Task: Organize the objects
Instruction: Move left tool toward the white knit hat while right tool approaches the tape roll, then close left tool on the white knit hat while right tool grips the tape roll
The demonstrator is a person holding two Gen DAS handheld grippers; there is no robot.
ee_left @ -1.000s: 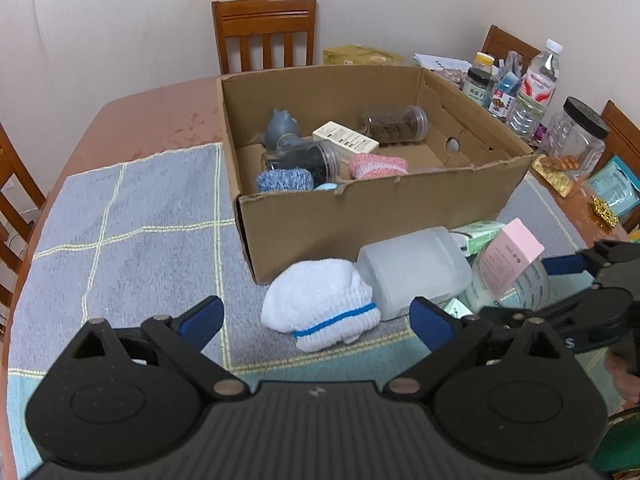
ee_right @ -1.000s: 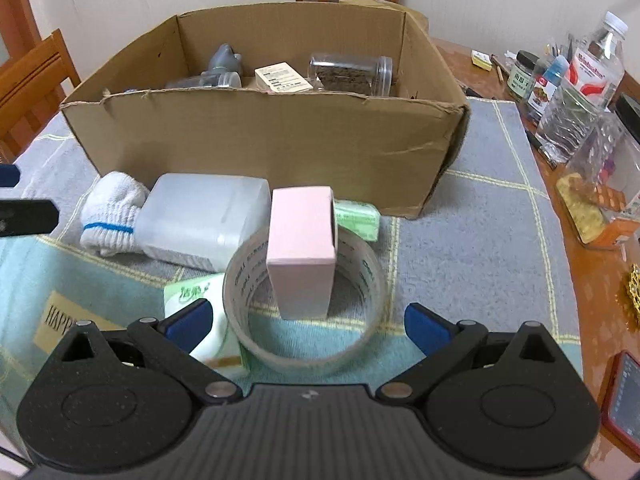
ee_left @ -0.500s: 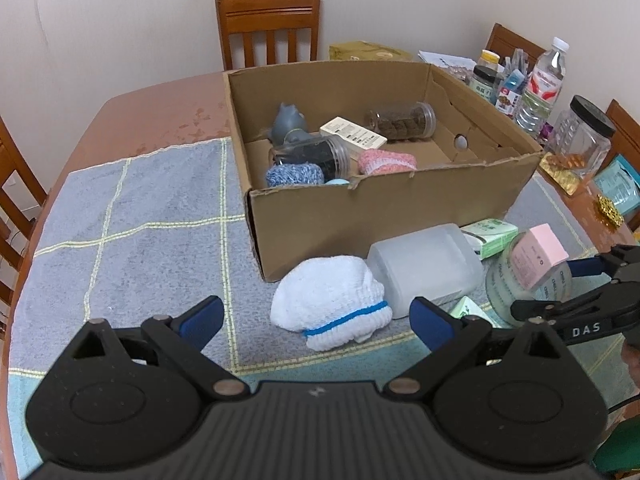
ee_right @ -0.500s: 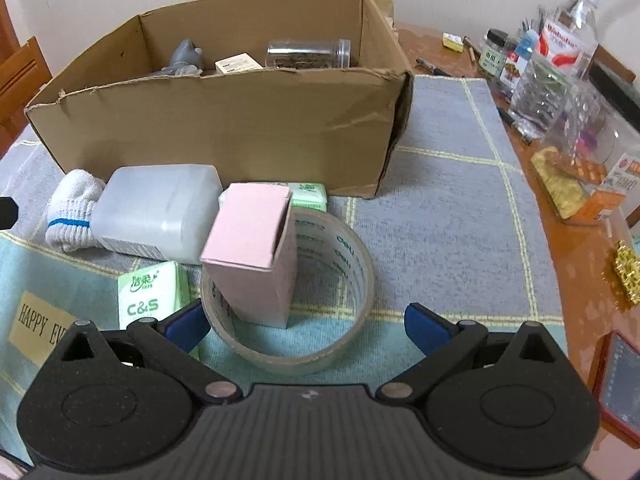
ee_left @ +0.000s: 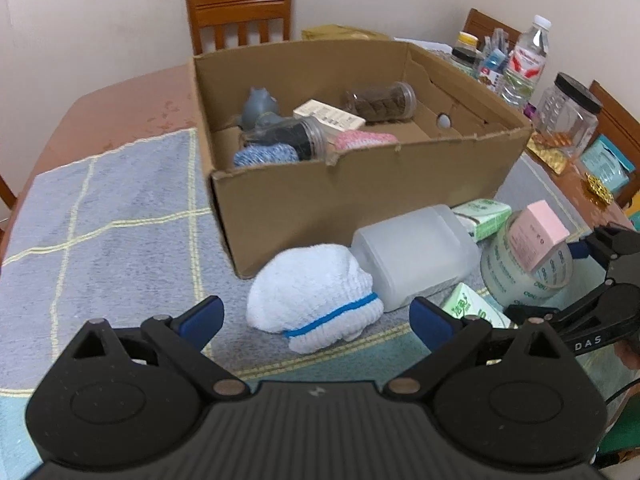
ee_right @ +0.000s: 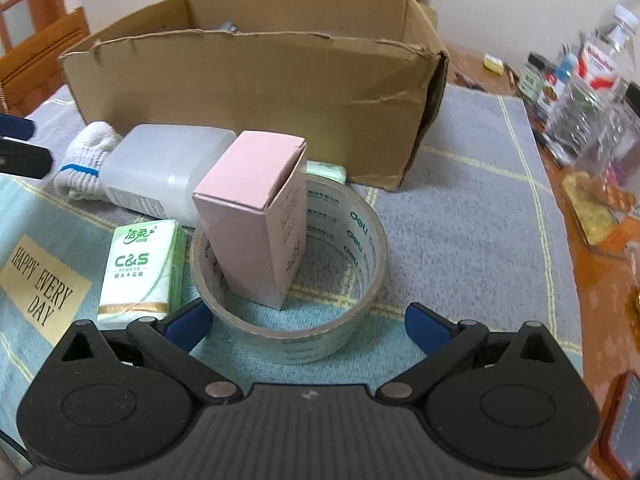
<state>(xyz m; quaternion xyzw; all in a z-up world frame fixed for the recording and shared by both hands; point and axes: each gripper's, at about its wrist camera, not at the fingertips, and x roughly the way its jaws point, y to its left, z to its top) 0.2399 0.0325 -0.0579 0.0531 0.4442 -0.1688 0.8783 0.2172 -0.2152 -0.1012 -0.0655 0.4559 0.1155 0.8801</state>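
An open cardboard box point(ee_left: 360, 200) point(ee_right: 260, 92) holds jars, a grey toy and yarn balls. In front of it lie a white sock bundle point(ee_left: 316, 300) point(ee_right: 86, 152) and a translucent jug point(ee_left: 416, 252) point(ee_right: 168, 168) on its side. A pink carton point(ee_right: 256, 228) point(ee_left: 538, 236) stands tilted inside a clear tape roll point(ee_right: 352, 248) point(ee_left: 520, 284). A green tissue pack point(ee_right: 142, 268) lies left of the roll. My right gripper point(ee_right: 308, 324) is open, with its fingertips either side of the roll's near rim. My left gripper point(ee_left: 316, 320) is open just before the sock.
A second green pack point(ee_left: 482, 218) lies against the box. Bottles and a black-lidded jar point(ee_left: 568, 116) crowd the table's right side, with foil packets beside them. A phone point(ee_right: 624, 420) lies at the right edge. Wooden chairs point(ee_left: 240, 16) ring the table.
My right gripper has come lower and closer to the tape roll, and the pink carton now leans. My left gripper has come closer to the sock. Both stay open.
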